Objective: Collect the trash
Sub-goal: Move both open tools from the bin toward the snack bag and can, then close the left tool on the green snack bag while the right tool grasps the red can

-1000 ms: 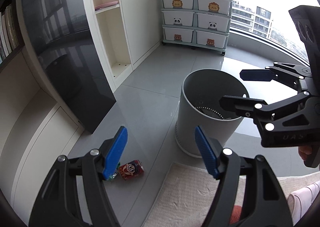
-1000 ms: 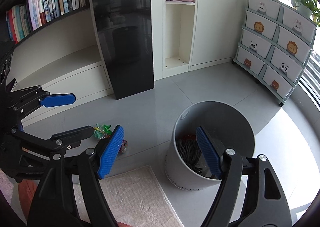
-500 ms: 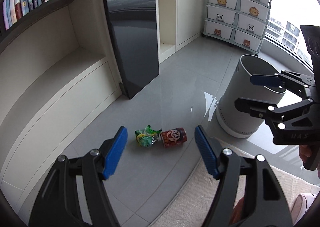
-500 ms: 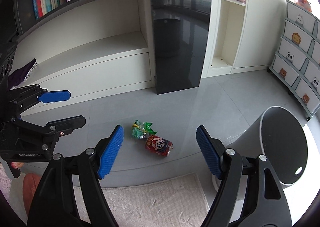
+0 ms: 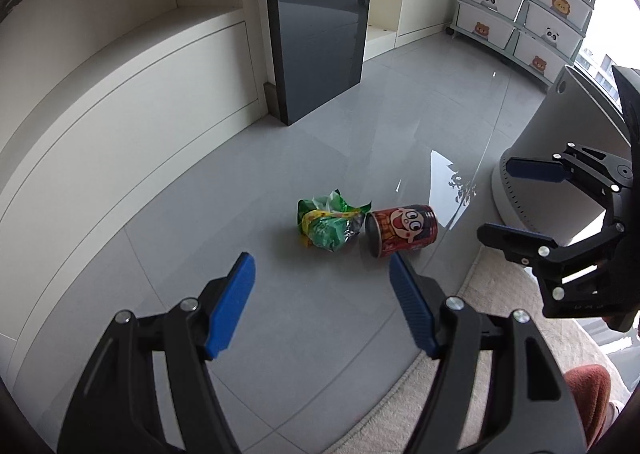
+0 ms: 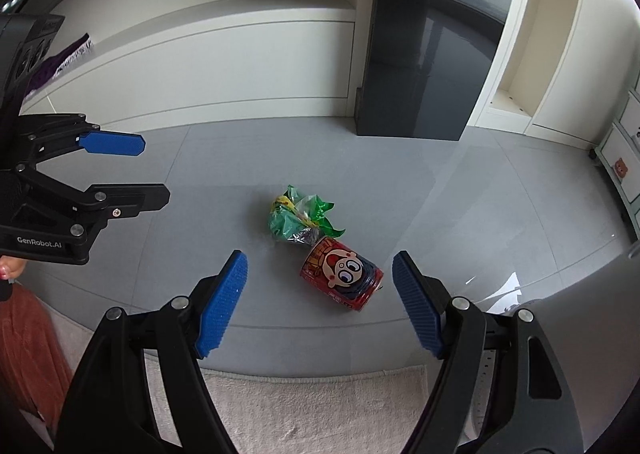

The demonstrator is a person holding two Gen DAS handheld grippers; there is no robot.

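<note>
A red cartoon can (image 5: pixel 402 229) lies on its side on the grey floor, touching a crumpled green wrapper (image 5: pixel 328 223) to its left. Both also show in the right wrist view, the can (image 6: pixel 342 273) nearer and the wrapper (image 6: pixel 301 219) beyond it. My left gripper (image 5: pixel 322 302) is open and empty, above the floor just short of them. My right gripper (image 6: pixel 318 298) is open and empty, with the can lying ahead between its fingers. The grey trash bin (image 5: pixel 560 142) stands at the right.
A beige rug (image 6: pixel 312 410) lies under both grippers. A black glossy cabinet panel (image 5: pixel 320 22) and white low shelving (image 5: pixel 132 86) line the back. White animal-picture drawers (image 5: pixel 528 10) stand far right. Grey floor surrounds the trash.
Both grippers have swung away from the bin toward the floor and moved closer to the can and wrapper, which now look larger. Both stay open.
</note>
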